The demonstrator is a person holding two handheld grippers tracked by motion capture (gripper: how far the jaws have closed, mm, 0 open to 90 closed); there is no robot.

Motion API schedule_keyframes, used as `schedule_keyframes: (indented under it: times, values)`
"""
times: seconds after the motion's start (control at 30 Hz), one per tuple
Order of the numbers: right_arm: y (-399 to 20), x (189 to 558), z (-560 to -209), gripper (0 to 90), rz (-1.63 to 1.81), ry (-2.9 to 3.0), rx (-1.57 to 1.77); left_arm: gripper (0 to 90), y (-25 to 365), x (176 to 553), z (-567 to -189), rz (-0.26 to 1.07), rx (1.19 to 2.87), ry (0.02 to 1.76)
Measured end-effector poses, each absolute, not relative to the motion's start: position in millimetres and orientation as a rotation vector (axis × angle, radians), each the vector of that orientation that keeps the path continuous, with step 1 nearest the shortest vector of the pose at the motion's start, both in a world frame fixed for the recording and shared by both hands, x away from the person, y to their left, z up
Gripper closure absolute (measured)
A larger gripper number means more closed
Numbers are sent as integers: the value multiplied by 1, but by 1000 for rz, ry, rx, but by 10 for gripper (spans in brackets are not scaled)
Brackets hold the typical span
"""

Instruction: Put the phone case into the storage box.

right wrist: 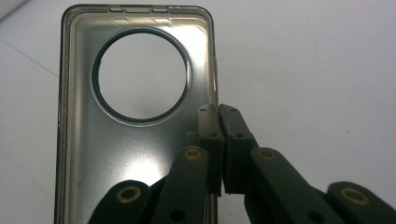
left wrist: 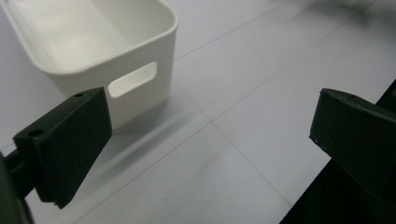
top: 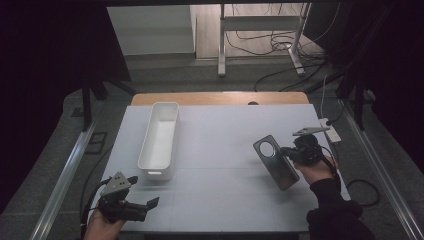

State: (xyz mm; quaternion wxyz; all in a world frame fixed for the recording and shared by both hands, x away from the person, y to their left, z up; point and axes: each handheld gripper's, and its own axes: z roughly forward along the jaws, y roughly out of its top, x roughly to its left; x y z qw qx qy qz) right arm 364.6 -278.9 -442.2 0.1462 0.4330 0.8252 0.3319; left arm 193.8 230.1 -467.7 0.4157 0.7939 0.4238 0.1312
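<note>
The phone case (right wrist: 135,121) is in your right gripper (right wrist: 218,112), jaws pinched together on its long side wall, and from the high view the case (top: 276,161) looks to hang tilted off the table (top: 225,130) on the right side, camera hole up and away from you. That reads as the carry step: picked up, not yet delivered. The bin (top: 161,140) sits well apart on the left half, long and empty, its handle slot facing your left gripper (left wrist: 210,135), whose jaws stand wide apart with nothing between them, low by the near end of the bin. Next, I'd judge, you swing the case across over the bin's open top, level it so the thin edge doesn't twist in the pinch, and let go inside the walls.
</note>
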Motion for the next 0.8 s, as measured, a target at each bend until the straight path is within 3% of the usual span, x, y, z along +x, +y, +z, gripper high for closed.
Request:
schedule_keyframes:
  times: [0.8]
  values:
    - [-249, 360, -426, 882, 1052, 2368, 1167, 2, 176, 233, -460, 271, 2041, 940]
